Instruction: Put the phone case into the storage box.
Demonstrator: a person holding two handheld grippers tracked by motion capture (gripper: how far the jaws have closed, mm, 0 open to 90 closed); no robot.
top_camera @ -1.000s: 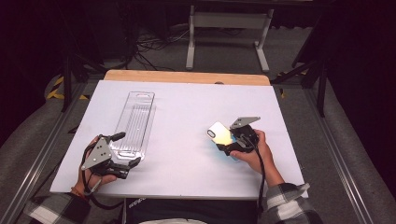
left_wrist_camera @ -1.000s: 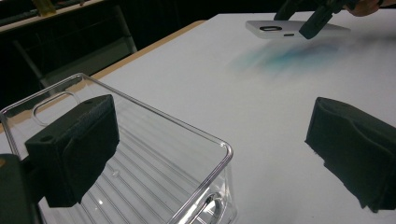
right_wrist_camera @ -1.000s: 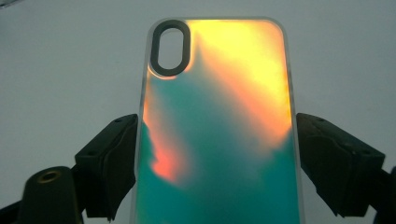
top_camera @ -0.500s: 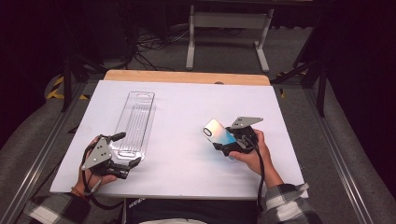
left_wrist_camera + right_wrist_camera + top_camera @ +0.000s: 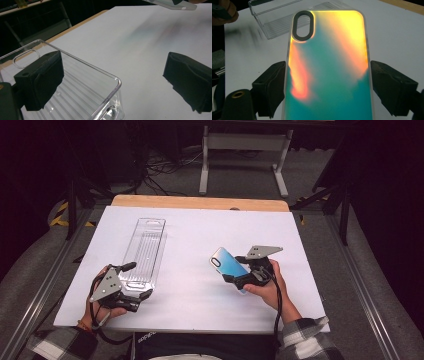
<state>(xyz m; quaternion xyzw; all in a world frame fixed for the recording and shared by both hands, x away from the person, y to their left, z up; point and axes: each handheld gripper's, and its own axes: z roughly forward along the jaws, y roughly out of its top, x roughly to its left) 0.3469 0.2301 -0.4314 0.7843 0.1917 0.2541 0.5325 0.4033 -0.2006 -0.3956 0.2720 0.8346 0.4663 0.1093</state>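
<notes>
1. Right gripper: matte black padded jaws pinch the glossy iridescent phone case by its long edges, above the table.
2. Left gripper: jaws spread, one pad over the clear ribbed plastic tray.
3. The table is smooth and white.
</notes>
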